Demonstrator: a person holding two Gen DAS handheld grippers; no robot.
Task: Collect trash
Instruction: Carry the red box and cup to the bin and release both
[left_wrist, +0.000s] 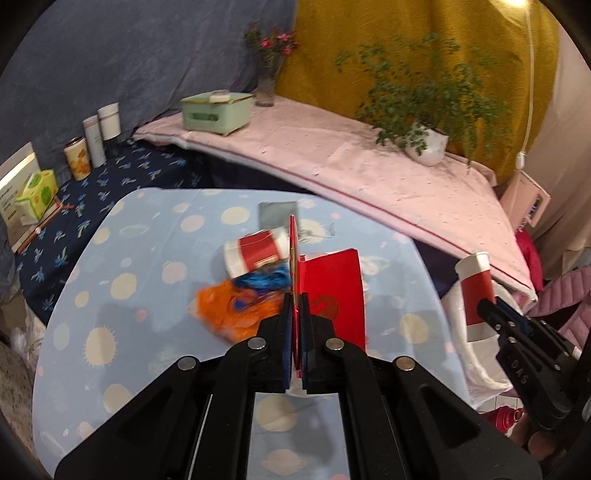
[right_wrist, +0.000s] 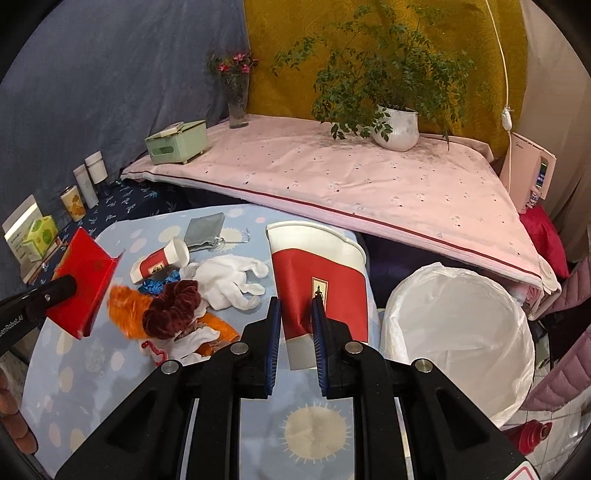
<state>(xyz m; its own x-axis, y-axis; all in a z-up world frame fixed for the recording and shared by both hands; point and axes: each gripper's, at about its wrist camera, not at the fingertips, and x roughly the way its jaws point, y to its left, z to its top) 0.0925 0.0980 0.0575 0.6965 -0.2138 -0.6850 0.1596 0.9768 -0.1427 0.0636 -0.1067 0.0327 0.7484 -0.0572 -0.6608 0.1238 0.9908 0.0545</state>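
With both pieces of trash lifted clear of the desk (right_wrist: 221, 435) for dumping, the right gripper (right_wrist: 295, 314), jaws clamped on a crushed red-and-white paper cup (right_wrist: 317, 273), hangs beside the lined bin (right_wrist: 458, 332) at three o'clock, while the left gripper (left_wrist: 294, 306), jaws together on a red card folder (left_wrist: 332, 291), waits at nine o'clock.

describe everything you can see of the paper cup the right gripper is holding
The held paper cup is red in the middle with a white rim band, a grey-white base band and a small printed emblem. It looks like thin paper, squashed flat where the right gripper has its jaws shut on the lower wall. The mouth points up and away, lifted off the table, beside the white-lined bin. Nothing else touches it.
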